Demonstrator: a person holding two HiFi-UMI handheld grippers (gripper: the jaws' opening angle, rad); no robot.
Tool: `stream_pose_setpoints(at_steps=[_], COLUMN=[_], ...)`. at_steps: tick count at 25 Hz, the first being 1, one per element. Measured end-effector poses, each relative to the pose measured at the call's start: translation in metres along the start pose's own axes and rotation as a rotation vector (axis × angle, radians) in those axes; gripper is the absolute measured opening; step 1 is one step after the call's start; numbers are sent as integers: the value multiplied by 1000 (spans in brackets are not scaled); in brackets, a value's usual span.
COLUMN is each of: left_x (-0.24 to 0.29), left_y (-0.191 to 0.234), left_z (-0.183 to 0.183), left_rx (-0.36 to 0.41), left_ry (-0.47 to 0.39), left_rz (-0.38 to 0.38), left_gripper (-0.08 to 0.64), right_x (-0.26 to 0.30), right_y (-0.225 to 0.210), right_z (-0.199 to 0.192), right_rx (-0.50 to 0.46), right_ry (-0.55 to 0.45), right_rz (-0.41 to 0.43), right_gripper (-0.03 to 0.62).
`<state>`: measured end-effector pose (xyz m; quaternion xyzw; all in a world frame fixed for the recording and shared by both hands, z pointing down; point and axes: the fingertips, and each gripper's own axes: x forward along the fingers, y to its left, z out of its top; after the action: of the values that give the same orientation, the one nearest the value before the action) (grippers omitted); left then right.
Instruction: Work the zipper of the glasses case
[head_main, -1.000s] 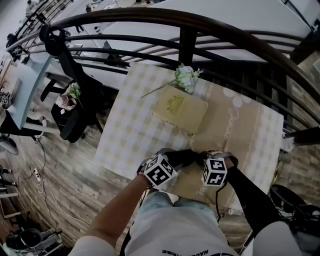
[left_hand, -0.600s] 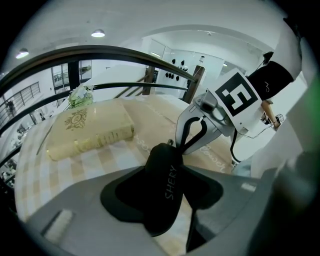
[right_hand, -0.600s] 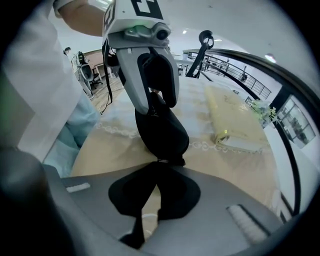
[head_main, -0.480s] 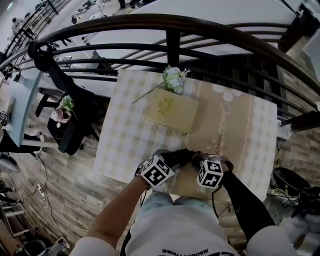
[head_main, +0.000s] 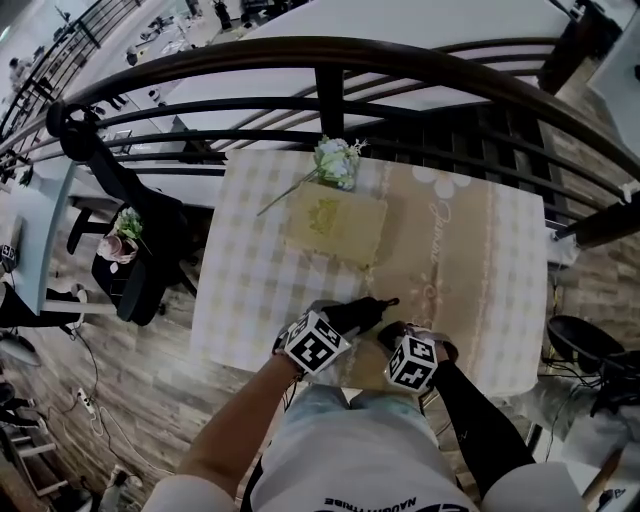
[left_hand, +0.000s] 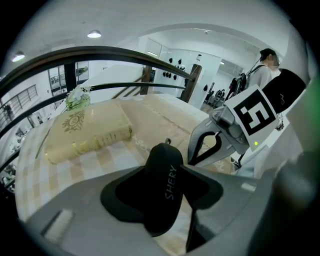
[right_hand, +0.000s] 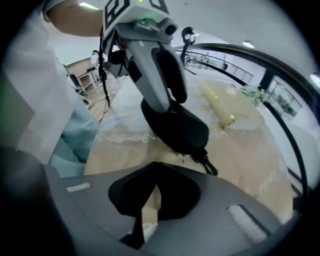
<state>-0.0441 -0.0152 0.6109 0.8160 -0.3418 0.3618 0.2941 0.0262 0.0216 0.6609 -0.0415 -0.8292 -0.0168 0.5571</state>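
case (left_hand: 165, 167), pinched in your left gripper (left_hand: 160, 200) over the table's (head_main: 470, 260) near edge; right gripper (right_hand: 155, 192), jaws pressed together empty, has drawn back from it, so you likely must regrasp the pull (right_hand: 209, 166).

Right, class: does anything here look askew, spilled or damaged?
Nothing stands out: no spill or damage. The book lies flat, flowers lie beside its far edge, and the left tongs grip the glasses case.

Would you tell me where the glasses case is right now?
The case is low and centre in the head view, clamped in the left claw over the table's near edge, with the right claw just right of it.
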Motion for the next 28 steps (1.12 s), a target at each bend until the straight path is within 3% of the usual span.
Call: stream_pose_setpoints(at_steps=[2, 4, 6, 14, 15, 16, 17, 28], left_x=[0, 0, 0, 0, 0, 0, -1, -2], left_y=[0, 2, 2, 2, 2, 2, 2, 3], left_z=[0, -1, -1, 0, 0, 0, 0, 1], left_rx=[4, 5, 7, 6, 6, 6, 6, 6], left_ry=[-3, -8, -13, -10, -11, -12, -13, -36], left_rz=[0, 2, 6, 2, 3, 3, 3, -14], left_gripper=[219, 219, 219, 219, 219, 219, 219, 214], right_x=[-5, -7, -6, 8, 7, 4, 1, -9], right_y=[-12, -19, -25, -38, -39, -40, -40, -41], right_z=[-4, -3, 1, 17, 16, 14, 12, 5], right_rx=[118, 223, 259, 273, 275, 269, 257, 212], right_ry=[-26, -61, -87, -122, -128, -129, -126, -75], right_rz=[-62, -77, -92, -130, -135, -144, -156, -212], right_gripper=[32, 109, 143, 136, 121, 50, 31, 29])
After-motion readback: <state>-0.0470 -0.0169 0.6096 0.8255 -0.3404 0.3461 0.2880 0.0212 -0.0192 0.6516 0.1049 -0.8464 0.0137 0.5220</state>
